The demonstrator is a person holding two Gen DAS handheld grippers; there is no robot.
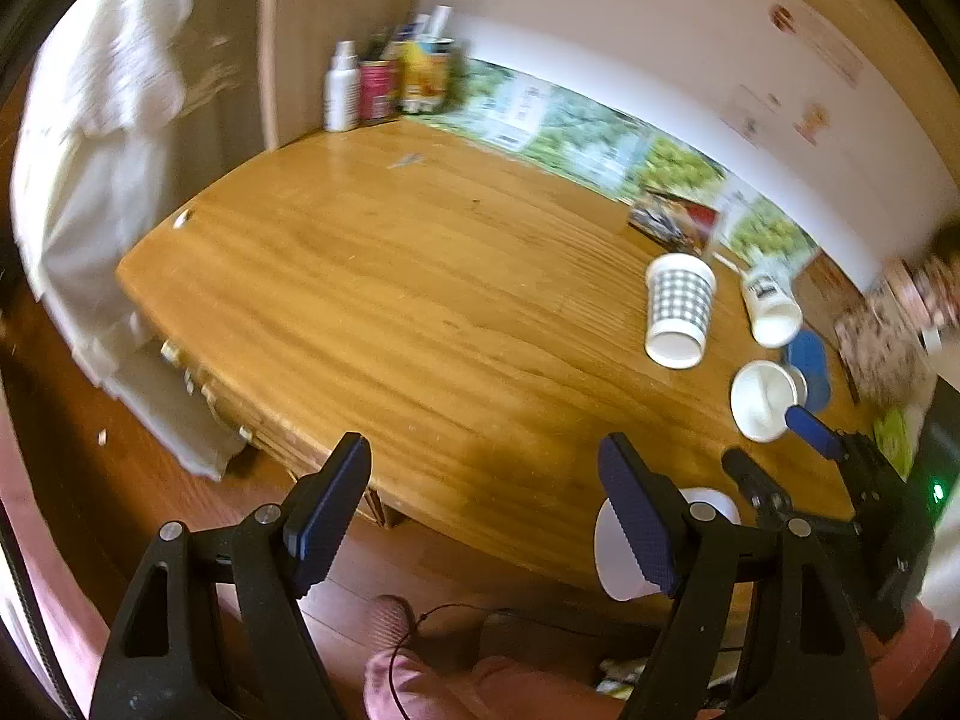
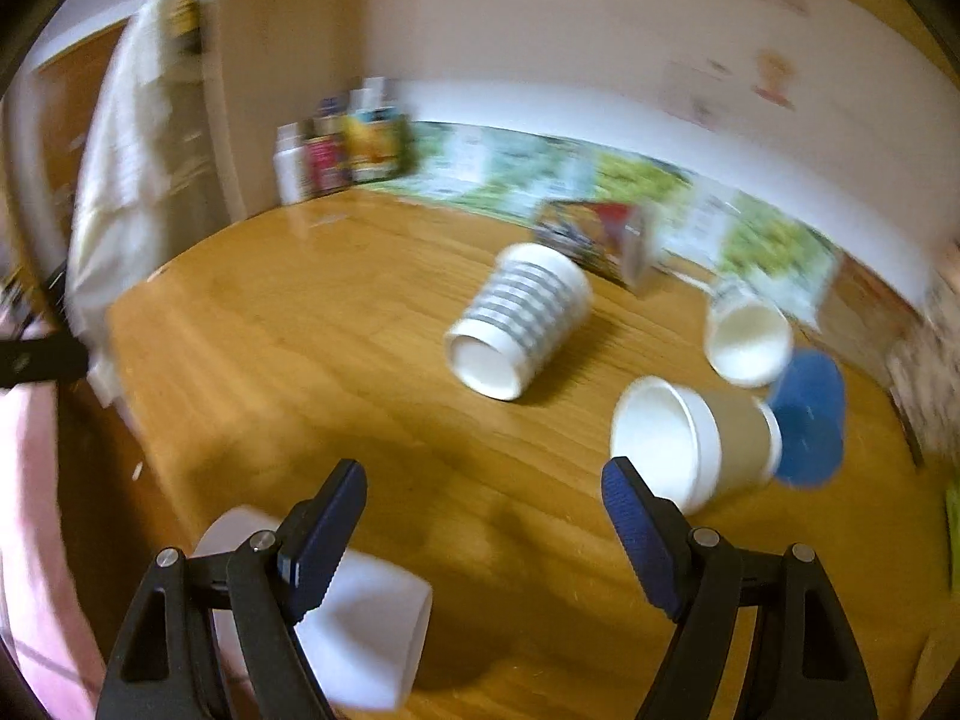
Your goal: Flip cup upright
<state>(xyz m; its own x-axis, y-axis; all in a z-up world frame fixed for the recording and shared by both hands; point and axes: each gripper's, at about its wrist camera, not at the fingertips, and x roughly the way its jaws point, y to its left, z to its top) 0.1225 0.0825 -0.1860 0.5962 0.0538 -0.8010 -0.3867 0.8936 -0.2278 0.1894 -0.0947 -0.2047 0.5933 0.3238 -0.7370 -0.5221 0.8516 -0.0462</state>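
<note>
Both hand-held grippers, left (image 1: 483,504) and right (image 2: 483,522), stand open and empty above the wooden bench (image 2: 360,360). The brown-sleeved cup (image 2: 696,444) lies on its side at two o'clock from the right one; blur probably hides detail.

Four paper cups (image 2: 519,321) lie tipped over; one blue lid (image 2: 807,420) lies beside them.

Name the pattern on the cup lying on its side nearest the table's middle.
A grey-and-white check on the cup; the left wrist view shows it best, the right wrist view blurs it.
</note>
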